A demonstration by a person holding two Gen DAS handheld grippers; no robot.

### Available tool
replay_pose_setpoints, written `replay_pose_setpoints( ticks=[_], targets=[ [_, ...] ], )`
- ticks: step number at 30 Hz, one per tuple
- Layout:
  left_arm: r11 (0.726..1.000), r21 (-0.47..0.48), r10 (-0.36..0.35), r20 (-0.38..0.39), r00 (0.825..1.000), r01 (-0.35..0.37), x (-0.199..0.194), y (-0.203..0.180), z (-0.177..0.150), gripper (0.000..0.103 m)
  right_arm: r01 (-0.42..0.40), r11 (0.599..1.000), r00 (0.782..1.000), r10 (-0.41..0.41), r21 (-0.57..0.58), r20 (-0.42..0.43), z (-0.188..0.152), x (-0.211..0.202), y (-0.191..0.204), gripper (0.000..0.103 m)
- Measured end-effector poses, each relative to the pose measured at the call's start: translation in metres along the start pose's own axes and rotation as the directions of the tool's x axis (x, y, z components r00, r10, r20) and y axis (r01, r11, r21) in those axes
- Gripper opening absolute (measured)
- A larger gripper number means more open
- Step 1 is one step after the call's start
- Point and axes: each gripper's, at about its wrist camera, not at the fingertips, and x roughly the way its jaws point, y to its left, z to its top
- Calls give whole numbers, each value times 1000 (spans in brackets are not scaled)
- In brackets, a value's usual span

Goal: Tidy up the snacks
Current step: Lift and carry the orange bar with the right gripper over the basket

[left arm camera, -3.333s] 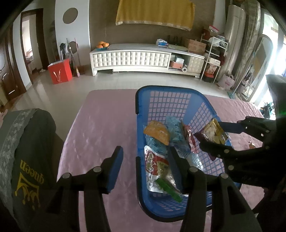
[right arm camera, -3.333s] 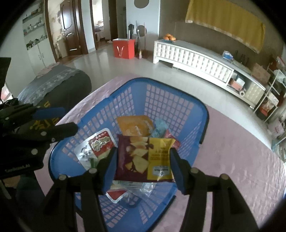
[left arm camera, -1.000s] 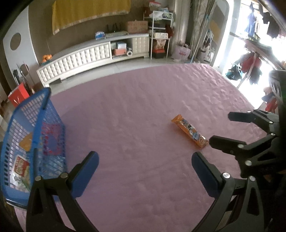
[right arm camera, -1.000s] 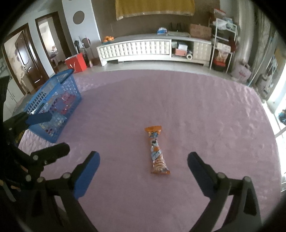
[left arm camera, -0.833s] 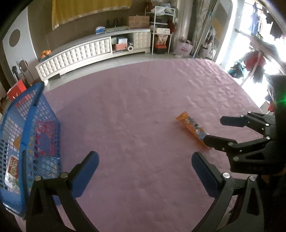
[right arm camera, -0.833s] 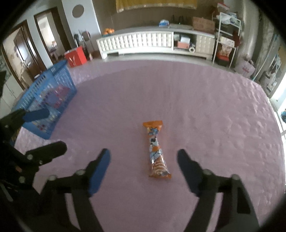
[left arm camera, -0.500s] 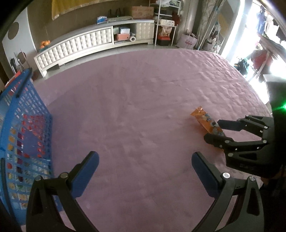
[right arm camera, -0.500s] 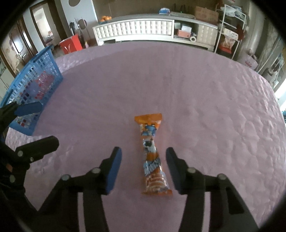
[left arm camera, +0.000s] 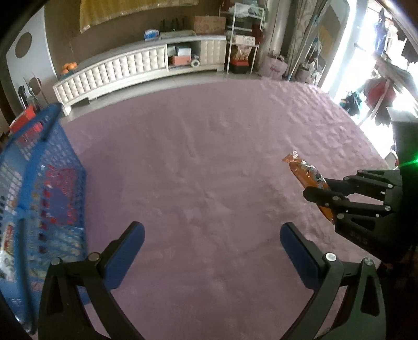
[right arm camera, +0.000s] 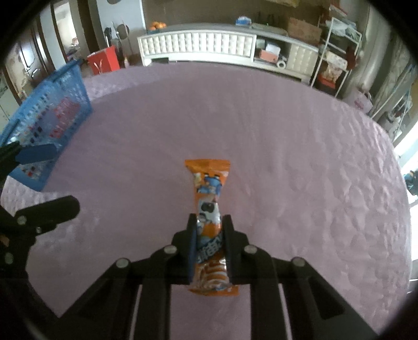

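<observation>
An orange snack packet (right arm camera: 209,209) printed with blue and white cartoon figures lies lengthwise on a pink quilted tablecloth (right arm camera: 287,157), its crimped far end pointing toward the room and its near end showing just below the tool. The right gripper (right arm camera: 208,222) is closing on the packet, its two blue pads pressed against the wrapper's sides near the middle, the packet between them and resting on the cloth. From the left wrist camera the same packet (left arm camera: 305,175) appears at the right, its lower half hidden behind the black fingers of the right gripper (left arm camera: 317,189). The left gripper (left arm camera: 211,240) hangs over bare cloth with its blue-padded jaws spread wide and nothing between them, well apart from the packet. At the table's left edge stands a blue plastic lattice basket (left arm camera: 54,162), with colourful snack bags visible through its mesh wall; in the right wrist view the basket (right arm camera: 52,104) sits at the far left. Beyond the table, a long white tufted cabinet (right arm camera: 198,44) runs along the brown wall, with oranges (right arm camera: 157,25) on top of it and a red box (right arm camera: 103,61) on the floor nearby.
</observation>
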Motion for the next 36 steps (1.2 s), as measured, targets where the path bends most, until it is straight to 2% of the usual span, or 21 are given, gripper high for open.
replay_pose_setpoints(
  ticks=[7,18,26,36],
  targets=[
    [1000,-13,27,98,995,-26,-59,9,-4,103,6,999,998,-2,-49,66,5,-47,27,22],
    [996,-48,78,223,972,-69,-146,37,-33,102,-3,992,981,27,-127,190,15,-117,83,22],
    [990,-61,138,277,951,-126,-191,56,-56,103,-25,977,966,78,-212,246,24,-141,132,22],
    [977,-115,206,307,929,-179,-235,112,-77,102,-92,950,946,177,-299,271,38,-152,196,22]
  ],
)
